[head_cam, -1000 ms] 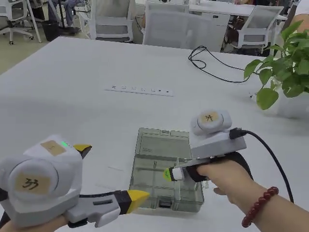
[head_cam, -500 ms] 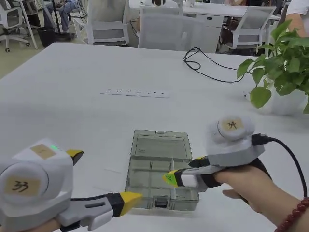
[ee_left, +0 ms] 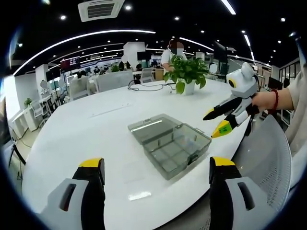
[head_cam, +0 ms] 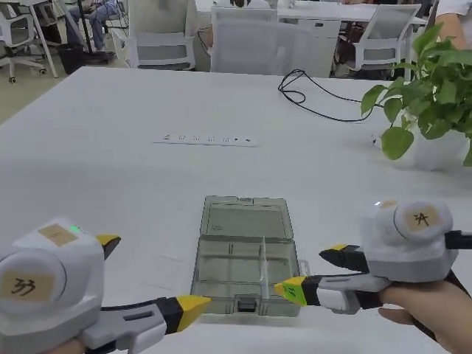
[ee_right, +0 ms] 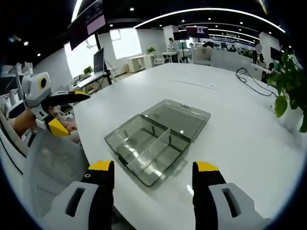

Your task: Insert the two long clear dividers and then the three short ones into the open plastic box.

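Though released, left gripper (head_cam: 151, 273) & right gripper (head_cam: 310, 271) by 1 box (head_cam: 243, 218) w/ 1 divider (head_cam: 263, 258).

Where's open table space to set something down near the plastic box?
Bare table between the power strip and the open box, and off to the far left. More between box and plant. Crowded at the near edge: left gripper and right gripper flank the box.

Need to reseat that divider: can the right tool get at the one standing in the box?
Probably yes. The right tool is open and empty, close by the box. The lid lies flat behind the box, and nothing sits over the divider.
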